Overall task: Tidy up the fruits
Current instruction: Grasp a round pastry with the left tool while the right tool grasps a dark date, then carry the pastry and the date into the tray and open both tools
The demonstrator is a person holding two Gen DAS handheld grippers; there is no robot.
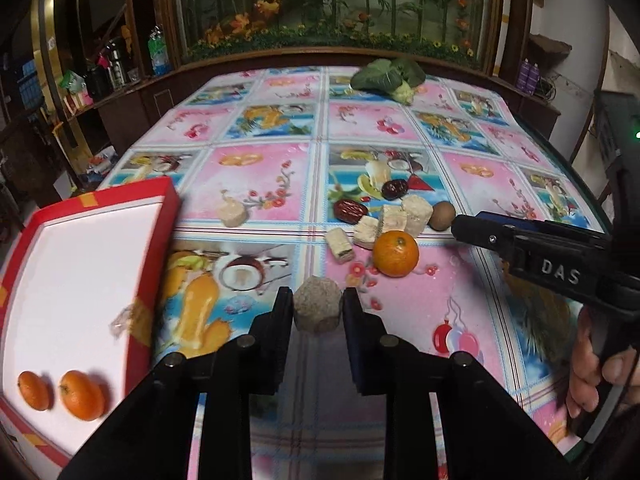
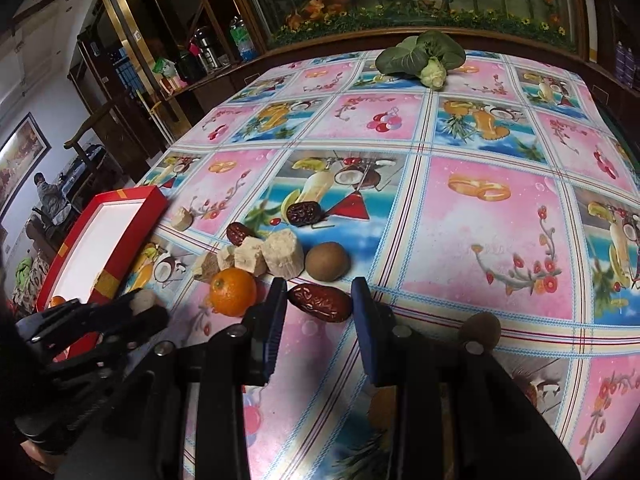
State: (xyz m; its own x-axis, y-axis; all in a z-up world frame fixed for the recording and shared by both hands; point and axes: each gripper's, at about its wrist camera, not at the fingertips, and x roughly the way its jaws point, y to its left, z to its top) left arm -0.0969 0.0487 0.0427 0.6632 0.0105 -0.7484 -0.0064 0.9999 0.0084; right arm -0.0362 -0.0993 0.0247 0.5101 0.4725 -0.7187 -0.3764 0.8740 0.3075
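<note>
Inside the red box lie two oranges. Another orange sits on the table. Left gripper fingers squeeze a gray cake. Right gripper fingers stand apart around a date.

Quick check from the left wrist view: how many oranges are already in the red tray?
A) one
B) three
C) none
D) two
D: two oranges sit on the white floor of the red tray; a third orange is on the table.
</note>
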